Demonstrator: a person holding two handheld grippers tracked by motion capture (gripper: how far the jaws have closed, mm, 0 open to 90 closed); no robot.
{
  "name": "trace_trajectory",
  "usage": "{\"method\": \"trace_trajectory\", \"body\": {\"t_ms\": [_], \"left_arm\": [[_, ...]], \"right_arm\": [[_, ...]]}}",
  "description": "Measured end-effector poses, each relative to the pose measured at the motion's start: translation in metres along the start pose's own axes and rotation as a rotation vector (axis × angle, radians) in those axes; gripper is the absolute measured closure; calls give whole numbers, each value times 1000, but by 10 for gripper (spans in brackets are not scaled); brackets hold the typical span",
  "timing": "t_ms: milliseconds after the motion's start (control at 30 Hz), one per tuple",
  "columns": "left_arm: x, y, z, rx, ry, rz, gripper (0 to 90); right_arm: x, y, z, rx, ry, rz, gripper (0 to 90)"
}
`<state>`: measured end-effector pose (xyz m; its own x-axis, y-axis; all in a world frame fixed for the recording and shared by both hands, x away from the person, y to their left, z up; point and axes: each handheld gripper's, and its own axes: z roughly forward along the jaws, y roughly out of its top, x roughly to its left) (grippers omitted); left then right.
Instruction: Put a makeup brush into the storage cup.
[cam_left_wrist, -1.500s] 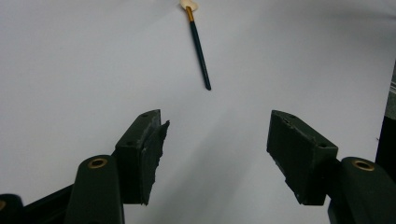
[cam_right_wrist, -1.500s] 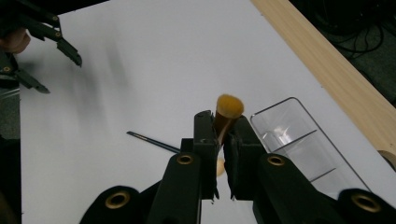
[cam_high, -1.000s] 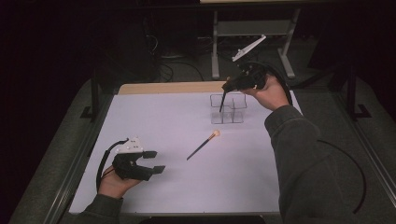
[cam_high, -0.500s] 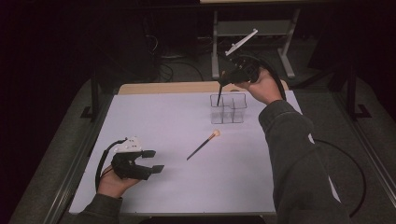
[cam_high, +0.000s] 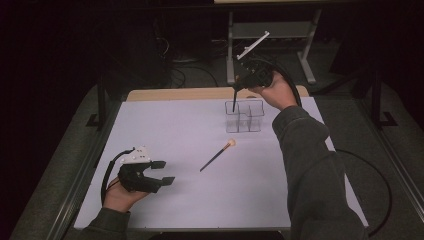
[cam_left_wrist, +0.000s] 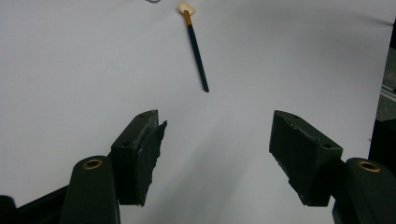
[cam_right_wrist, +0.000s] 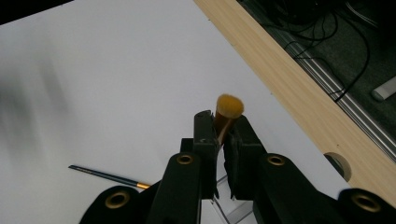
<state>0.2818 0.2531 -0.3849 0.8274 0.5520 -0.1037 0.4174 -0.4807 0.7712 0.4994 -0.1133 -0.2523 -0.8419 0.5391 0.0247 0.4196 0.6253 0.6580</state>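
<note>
Two brushes are in play, and you hold one of them: your right gripper has its jaws pressed tight on a brush with a yellow tuft, whose bristles stand just past the jaw tips in the right gripper view. From the high view, the dark handle of that brush hangs down from the gripper, and its lower end reaches the clear divided organizer near the far edge of the white table; whether the tip is inside a compartment or only at the rim you cannot tell from these pictures. Your right hand is raised above the organizer's far side, close to the wooden strip that borders the table. The other brush lies flat on the white surface near the middle, well apart from the organizer, its pale tuft toward the far side and its dark handle pointing back toward you; the left gripper view shows it ahead of the jaws with a gold band below the tuft. Your left gripper rests low at the near left of the table, its jaws standing wide apart with nothing but bare table between them, and it is well apart from the lying brush.
</note>
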Motion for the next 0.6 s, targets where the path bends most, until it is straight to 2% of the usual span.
{"method": "trace_trajectory", "body": {"t_ms": [367, 433, 467, 600], "left_arm": [[-1, 1, -2, 2, 3, 2, 331], [-1, 1, -3, 0, 6, 7, 331], [0, 1, -3, -2, 8, 23, 331], [-1, 1, -3, -7, 7, 6, 330]], "right_arm": [[-2, -3, 6, 8, -9, 22, 828], [-2, -3, 7, 10, -8, 28, 828], [-3, -3, 8, 10, -9, 26, 827], [-2, -5, 11, 17, -9, 32, 828]]}}
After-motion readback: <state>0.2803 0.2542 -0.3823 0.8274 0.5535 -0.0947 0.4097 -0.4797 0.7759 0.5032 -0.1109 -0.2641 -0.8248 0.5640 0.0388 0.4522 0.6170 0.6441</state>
